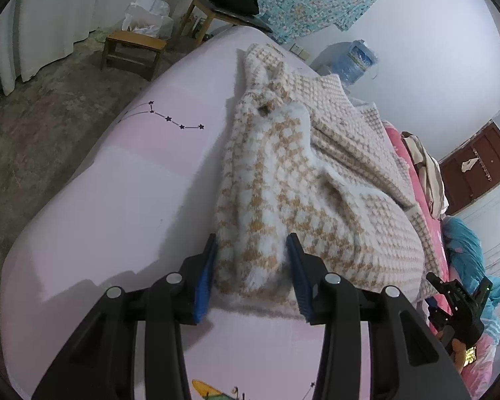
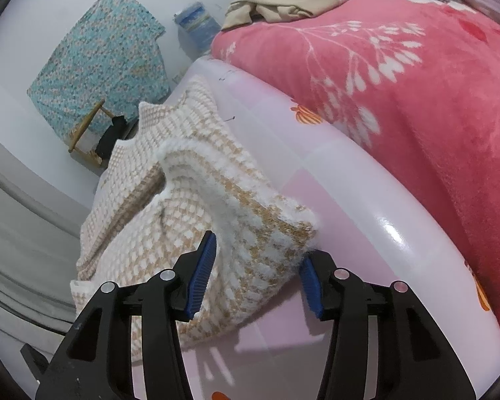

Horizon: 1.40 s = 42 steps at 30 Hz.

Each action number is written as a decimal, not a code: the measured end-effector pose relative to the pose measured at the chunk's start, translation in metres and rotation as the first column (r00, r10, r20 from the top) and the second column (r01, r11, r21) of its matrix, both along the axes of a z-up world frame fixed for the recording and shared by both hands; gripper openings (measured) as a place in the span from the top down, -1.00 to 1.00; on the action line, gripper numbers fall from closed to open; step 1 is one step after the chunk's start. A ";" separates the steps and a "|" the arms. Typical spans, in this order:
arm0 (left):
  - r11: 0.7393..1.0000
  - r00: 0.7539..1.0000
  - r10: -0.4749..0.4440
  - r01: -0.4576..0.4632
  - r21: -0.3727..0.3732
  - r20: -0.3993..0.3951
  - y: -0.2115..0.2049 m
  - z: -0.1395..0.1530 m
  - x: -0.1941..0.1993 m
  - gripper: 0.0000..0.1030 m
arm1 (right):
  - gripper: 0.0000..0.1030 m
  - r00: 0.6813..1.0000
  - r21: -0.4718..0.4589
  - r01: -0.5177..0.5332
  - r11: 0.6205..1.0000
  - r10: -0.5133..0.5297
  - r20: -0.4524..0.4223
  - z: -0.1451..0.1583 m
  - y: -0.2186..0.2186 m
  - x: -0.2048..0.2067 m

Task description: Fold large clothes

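Note:
A fluffy white-and-tan checked sweater (image 1: 303, 173) lies bunched on a pale pink bed sheet (image 1: 116, 206). In the left wrist view my left gripper (image 1: 252, 243) is shut on the sweater's near edge, and thick knit fills the gap between the blue pads (image 1: 203, 273). In the right wrist view my right gripper (image 2: 258, 250) is shut on another corner of the sweater (image 2: 196, 193). That corner is raised slightly off the sheet (image 2: 350, 220) and casts a shadow. The right gripper's body (image 1: 456, 303) also shows at the lower right of the left wrist view.
A pink flowered blanket (image 2: 400, 100) with loose clothes (image 2: 290, 3) on it lies to the right of the sweater. Beyond the bed's left edge are concrete floor, a wooden stool (image 1: 133, 50), a chair with a black item (image 1: 233, 0), and a blue water bottle (image 1: 353, 60).

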<state>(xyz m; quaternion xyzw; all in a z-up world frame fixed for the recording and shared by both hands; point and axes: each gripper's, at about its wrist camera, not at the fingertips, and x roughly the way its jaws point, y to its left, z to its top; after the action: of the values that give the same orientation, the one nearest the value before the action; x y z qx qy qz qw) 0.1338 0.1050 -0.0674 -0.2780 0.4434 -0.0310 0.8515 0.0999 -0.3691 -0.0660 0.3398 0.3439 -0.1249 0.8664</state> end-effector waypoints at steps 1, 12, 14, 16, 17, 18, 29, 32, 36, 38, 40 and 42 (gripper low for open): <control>1.000 1.000 -0.008 0.008 0.007 0.011 0.000 0.003 -0.003 0.22 | 0.02 1.000 -0.003 -0.004 1.000 0.004 -0.001 0.000 0.001 0.000; 0.981 0.984 -0.177 0.178 -0.083 0.018 -0.015 0.004 -0.037 -0.18 | -0.08 1.000 -0.002 -0.031 1.000 0.031 0.003 -0.001 0.005 0.001; 0.975 0.984 -0.179 0.178 -0.134 0.007 -0.017 -0.002 -0.037 -0.18 | -0.08 0.999 0.000 -0.033 0.999 0.033 0.005 -0.001 0.004 0.001; 0.975 0.987 -0.161 0.158 -0.154 -0.005 -0.016 -0.008 -0.034 -0.18 | -0.08 0.999 0.004 -0.035 0.999 0.035 0.006 -0.001 0.003 0.001; 0.976 0.988 -0.155 0.152 -0.157 -0.003 -0.017 -0.009 -0.034 -0.18 | -0.08 0.999 0.006 -0.036 0.999 0.036 0.007 -0.001 0.003 0.000; 0.975 0.989 -0.147 0.145 -0.167 0.001 -0.016 -0.010 -0.032 -0.18 | -0.08 0.999 0.007 -0.037 0.999 0.037 0.008 -0.001 0.003 0.000; 0.980 0.999 -0.023 0.027 -0.195 0.024 -0.005 -0.009 -0.016 -0.14 | -0.07 0.999 -0.017 -0.030 0.999 0.030 0.017 -0.002 0.005 0.002; 0.994 1.000 -0.003 0.006 -0.107 0.023 -0.012 -0.006 -0.014 0.14 | -0.03 1.000 -0.037 -0.024 0.999 0.024 0.013 -0.002 0.008 0.005; 1.000 1.000 -0.013 0.012 0.025 0.024 -0.022 -0.003 -0.011 0.35 | 0.13 1.000 -0.056 -0.006 0.998 0.007 0.005 -0.003 0.008 0.008; 0.996 0.999 -0.030 0.027 0.082 0.029 -0.027 -0.003 -0.009 0.44 | 0.25 1.000 -0.058 -0.002 0.998 0.002 0.002 -0.004 0.007 0.009; 0.993 0.998 -0.043 0.038 0.114 0.035 -0.031 -0.003 -0.008 0.52 | 0.32 1.000 -0.060 0.000 0.998 0.000 0.001 -0.005 0.006 0.010; 0.986 0.997 -0.061 0.052 0.158 0.053 -0.035 -0.001 -0.009 0.60 | 0.42 1.000 -0.069 -0.002 0.998 0.002 -0.003 -0.005 0.006 0.011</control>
<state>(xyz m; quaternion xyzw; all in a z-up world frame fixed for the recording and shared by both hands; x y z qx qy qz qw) 0.1247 0.0700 -0.0680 -0.1967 0.4275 -0.0283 0.8819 0.1113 -0.3633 -0.0713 0.3093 0.3411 -0.1363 0.8771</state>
